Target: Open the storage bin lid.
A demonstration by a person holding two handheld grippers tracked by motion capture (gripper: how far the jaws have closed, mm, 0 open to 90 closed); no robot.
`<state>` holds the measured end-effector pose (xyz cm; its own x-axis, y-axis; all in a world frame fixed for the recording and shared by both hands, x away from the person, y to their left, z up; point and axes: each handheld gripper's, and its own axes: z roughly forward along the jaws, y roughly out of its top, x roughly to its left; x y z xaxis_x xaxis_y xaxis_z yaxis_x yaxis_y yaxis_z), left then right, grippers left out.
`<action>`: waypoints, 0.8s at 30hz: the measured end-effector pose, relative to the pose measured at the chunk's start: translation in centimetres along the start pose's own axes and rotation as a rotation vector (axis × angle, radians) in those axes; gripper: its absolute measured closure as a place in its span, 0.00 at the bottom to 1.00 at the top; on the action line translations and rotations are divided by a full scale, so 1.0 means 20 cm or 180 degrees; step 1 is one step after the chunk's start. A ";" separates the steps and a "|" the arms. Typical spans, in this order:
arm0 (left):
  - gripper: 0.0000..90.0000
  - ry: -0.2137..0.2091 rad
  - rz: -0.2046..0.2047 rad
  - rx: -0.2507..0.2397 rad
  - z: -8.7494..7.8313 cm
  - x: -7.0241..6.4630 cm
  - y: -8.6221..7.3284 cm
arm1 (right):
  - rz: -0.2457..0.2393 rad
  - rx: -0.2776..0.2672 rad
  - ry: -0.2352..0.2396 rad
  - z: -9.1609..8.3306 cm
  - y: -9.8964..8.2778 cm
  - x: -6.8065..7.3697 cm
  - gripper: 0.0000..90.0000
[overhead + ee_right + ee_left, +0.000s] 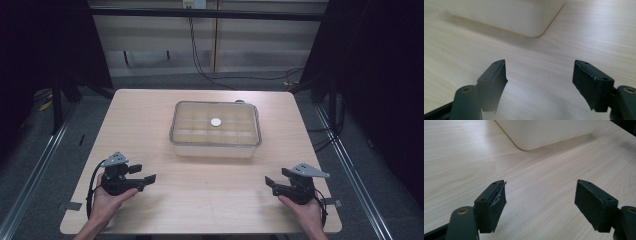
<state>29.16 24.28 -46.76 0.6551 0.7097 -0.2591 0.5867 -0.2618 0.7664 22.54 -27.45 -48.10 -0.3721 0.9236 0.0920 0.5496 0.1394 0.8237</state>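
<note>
A clear plastic box (215, 129) with a lid and a gridded inside stands at the middle of the wooden table (150, 110). A small white round disc (215, 122) lies on its lid. My left gripper (146, 176) rests near the front left of the table, open and holding nothing, pointing right. My right gripper (270, 183) rests near the front right, open and holding nothing, pointing left. In the left gripper view the box's near corner (531, 135) lies ahead of the gripper (540, 200). The right gripper view shows the other near corner (529, 20) beyond the gripper (540, 80).
A black cable (200, 55) runs down the back wall to the floor behind the table. Dark frame posts (57, 107) stand at both sides. Bare tabletop lies between the two grippers and in front of the box.
</note>
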 end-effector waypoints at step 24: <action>0.33 -0.0033 0.0011 -0.0104 0.00 0.03 0.07 | 0.0082 0.0138 0.0563 -0.03 0.11 0.04 0.35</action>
<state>30.26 24.36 -45.80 0.6621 0.7020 -0.2625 0.5687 -0.2425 0.7860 23.01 -26.58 -45.89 -0.4811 0.8505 0.2127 0.5909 0.1353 0.7953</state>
